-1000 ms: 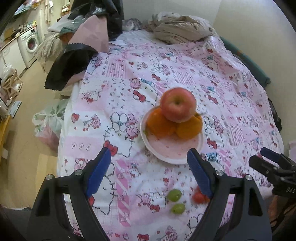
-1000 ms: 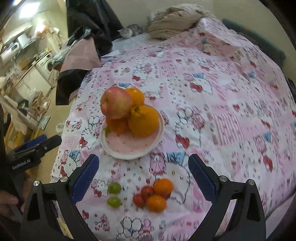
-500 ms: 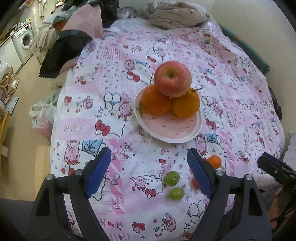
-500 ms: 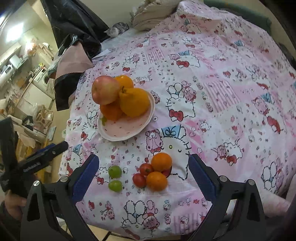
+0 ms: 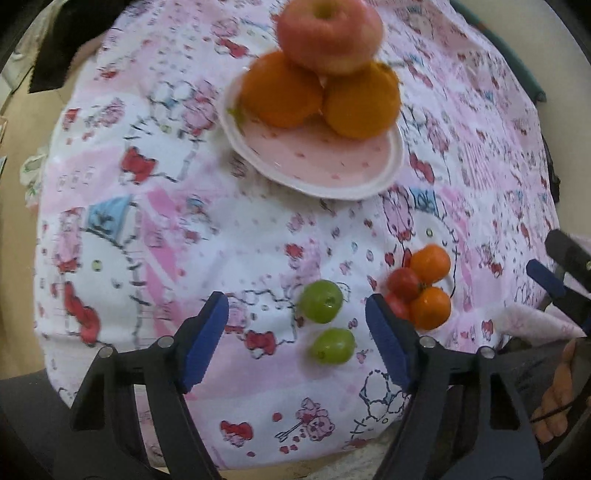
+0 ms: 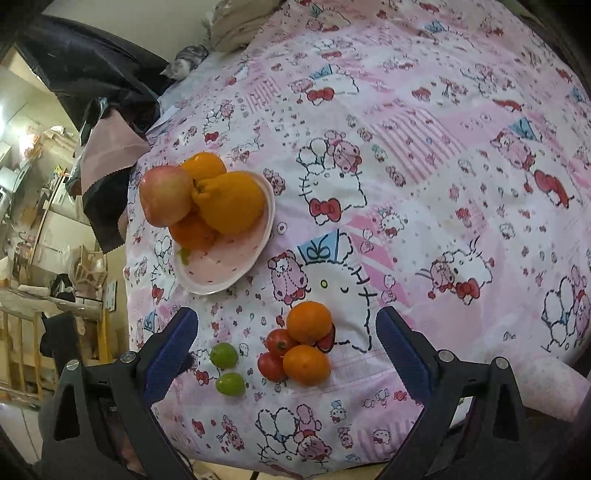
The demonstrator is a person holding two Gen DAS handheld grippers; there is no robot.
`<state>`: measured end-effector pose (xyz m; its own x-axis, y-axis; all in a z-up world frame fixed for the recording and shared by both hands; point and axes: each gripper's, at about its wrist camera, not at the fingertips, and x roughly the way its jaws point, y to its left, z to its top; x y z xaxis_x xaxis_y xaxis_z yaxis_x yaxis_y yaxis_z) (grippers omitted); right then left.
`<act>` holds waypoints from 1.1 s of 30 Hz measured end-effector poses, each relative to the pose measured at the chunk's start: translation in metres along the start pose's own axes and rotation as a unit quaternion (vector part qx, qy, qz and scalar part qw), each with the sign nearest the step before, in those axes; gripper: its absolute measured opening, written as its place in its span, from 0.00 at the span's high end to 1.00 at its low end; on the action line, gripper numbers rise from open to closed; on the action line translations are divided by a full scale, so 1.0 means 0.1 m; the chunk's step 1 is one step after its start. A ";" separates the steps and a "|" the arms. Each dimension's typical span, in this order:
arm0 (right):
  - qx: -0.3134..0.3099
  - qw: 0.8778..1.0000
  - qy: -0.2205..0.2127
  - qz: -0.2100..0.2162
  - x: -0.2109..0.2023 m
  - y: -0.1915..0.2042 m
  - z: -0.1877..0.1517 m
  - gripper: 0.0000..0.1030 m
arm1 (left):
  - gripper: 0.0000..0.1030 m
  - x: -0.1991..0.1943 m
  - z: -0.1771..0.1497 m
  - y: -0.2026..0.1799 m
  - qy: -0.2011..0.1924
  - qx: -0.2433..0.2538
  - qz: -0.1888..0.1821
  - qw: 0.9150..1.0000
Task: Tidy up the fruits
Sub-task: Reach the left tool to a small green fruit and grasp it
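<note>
A pink plate [image 5: 325, 173] is seen on a bed covered by a pink cartoon-print sheet [image 6: 443, 184]; three large oranges are piled on it and a red apple [image 5: 328, 33] is stacked on top of them. Nearer the bed's edge, two green fruits [image 5: 321, 301] lie side by side, and just beside them a tight cluster is formed by two small oranges [image 6: 309, 321] and two or three small red tomatoes [image 6: 279, 341], all touching one another. The left claw [image 5: 297, 341] is held above the green fruits with its blue pads apart; its jaws are closing, and although the two green fruits are seen in the gap between the pads, no contact is shown. The right claw [image 6: 286, 352] is held spread wide over the orange-and-tomato cluster and the green fruits, with nothing gripped. In the left wrist view the right claw's blue tip and a hand [image 5: 557, 402] are seen at the right edge. A dark garment [image 6: 92, 66] is draped at the far corner of the bed
</note>
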<state>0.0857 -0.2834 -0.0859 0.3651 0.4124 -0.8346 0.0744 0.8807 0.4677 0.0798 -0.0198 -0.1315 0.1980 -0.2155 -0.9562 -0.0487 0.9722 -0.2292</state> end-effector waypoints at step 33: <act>-0.017 0.999 0.020 -0.031 0.10 -0.02 -0.04 0.03 | 0.74 0.30 -0.03 -0.34 0.008 0.084 0.055 0.995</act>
<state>0.0853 -0.2800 -0.0967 0.3225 0.3663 -0.8728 0.0639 0.9116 0.4061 0.0839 -0.0594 -0.1528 0.1853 -0.1071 -0.9768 0.0952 0.9913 -0.0906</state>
